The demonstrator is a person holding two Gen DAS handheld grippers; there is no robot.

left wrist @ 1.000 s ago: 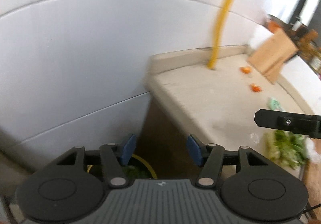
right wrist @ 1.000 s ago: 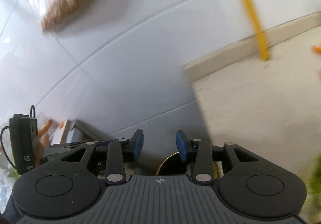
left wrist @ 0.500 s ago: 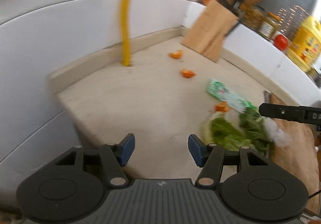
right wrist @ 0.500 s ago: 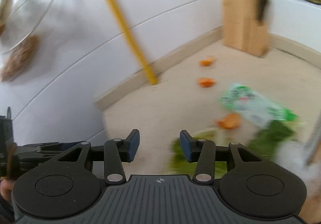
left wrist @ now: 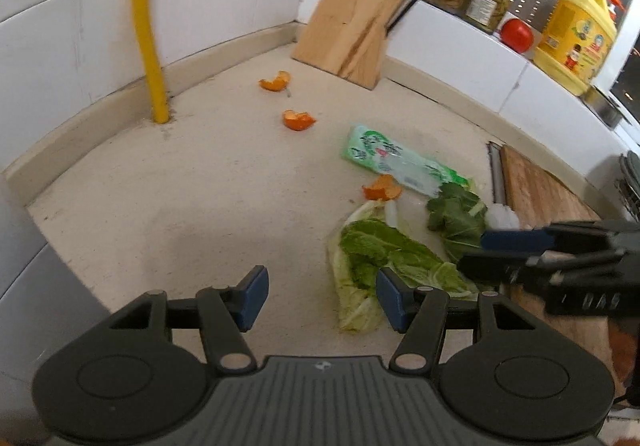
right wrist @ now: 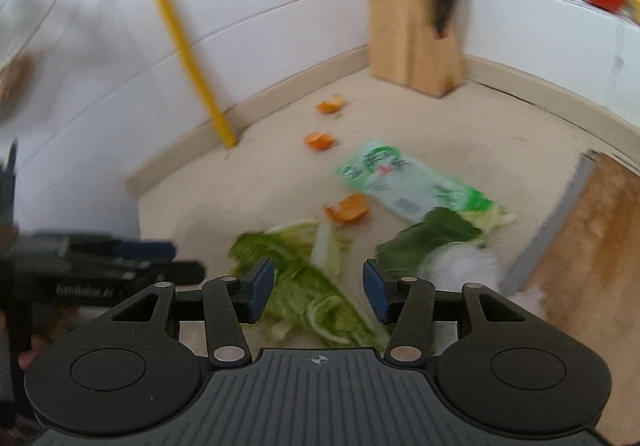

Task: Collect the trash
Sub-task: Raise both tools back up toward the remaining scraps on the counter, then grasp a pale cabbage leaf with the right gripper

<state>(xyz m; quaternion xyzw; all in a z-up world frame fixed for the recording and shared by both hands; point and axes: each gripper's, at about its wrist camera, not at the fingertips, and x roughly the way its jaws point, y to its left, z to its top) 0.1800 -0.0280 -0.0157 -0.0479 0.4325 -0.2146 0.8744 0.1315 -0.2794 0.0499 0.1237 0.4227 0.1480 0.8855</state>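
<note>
1. Beige worktop point(left wrist: 160, 206) in a tiled corner carries all the trash: three orange peels point(left wrist: 298, 120), a green plastic wrapper point(left wrist: 384, 154), pale cabbage leaves point(left wrist: 372, 258), a darker leaf point(left wrist: 452, 214) and a crumpled white tissue point(left wrist: 502, 216) beside the wooden cutting board point(left wrist: 540, 190).
2. Your left tongs point(left wrist: 318, 296) stand about half open and hold nothing; the cabbage lies just under the right pad.
3. Your right tongs point(right wrist: 318, 294) have just been opening — nothing is between the jaws, and they hang over the cabbage.
4. Both tongs aim at the same leaves, so they may knock each other or pull one leaf apart.
5. Leaves are limp and flat; a shallow bite can slip off, or lift only one leaf and drop the rest.
6. Peel point(right wrist: 348, 208) and wrapper point(right wrist: 408, 186) touch the greens — a careless grab can drag them or push the tissue point(right wrist: 460, 266) onto the board.
7. The right view is blurred, so I judge you should slow down first.
</note>
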